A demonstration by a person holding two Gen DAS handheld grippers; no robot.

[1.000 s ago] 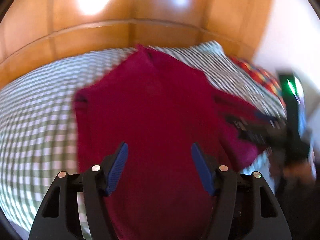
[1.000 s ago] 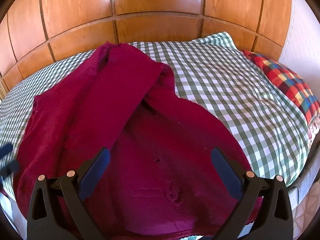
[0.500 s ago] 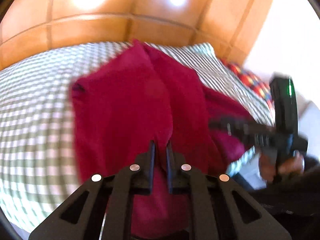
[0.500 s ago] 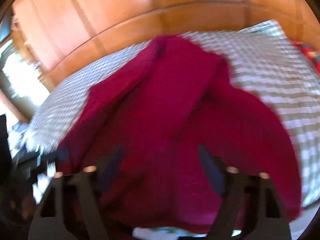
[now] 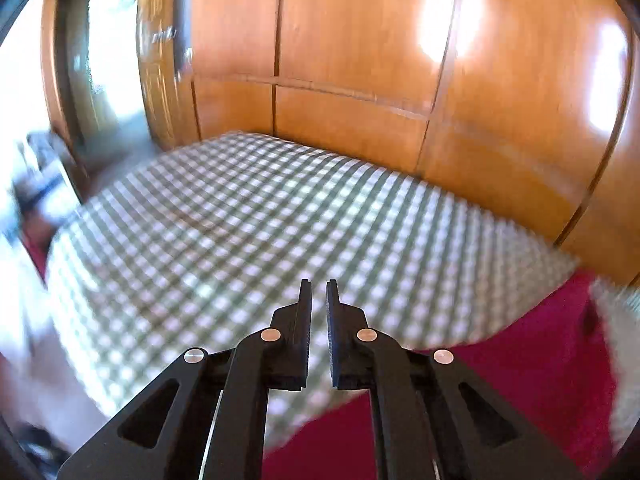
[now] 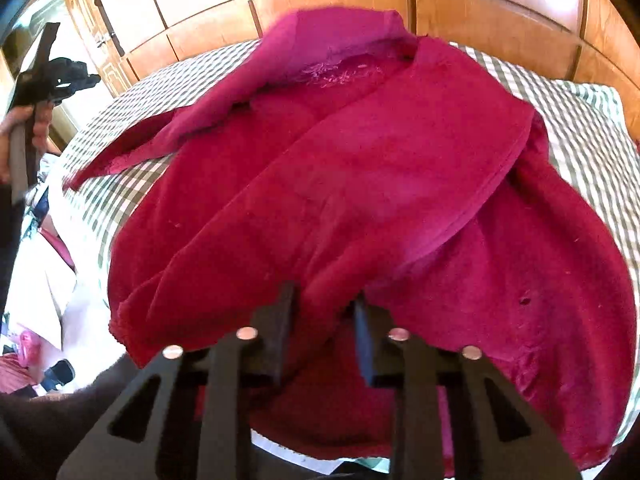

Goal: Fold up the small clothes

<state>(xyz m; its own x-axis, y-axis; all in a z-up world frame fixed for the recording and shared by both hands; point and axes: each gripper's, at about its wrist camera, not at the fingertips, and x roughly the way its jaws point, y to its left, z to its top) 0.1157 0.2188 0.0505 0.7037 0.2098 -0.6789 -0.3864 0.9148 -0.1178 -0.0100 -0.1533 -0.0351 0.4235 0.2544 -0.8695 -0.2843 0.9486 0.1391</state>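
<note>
The right hand-held gripper (image 6: 324,308) pinches a fold of the red garment (image 6: 380,168) on the bed (image 5: 248,216); the left hand-held gripper (image 5: 316,292), nearly pressed together, holds nothing. Next, I reckon: carry that fold across.

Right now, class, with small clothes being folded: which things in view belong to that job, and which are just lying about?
Belong to the job:
red garment
right gripper, closed on a fold of it
left gripper, nearly shut, holding nothing
checked bedcover, the folding surface

Just lying about:
wooden headboard
clutter beside the bed
</note>
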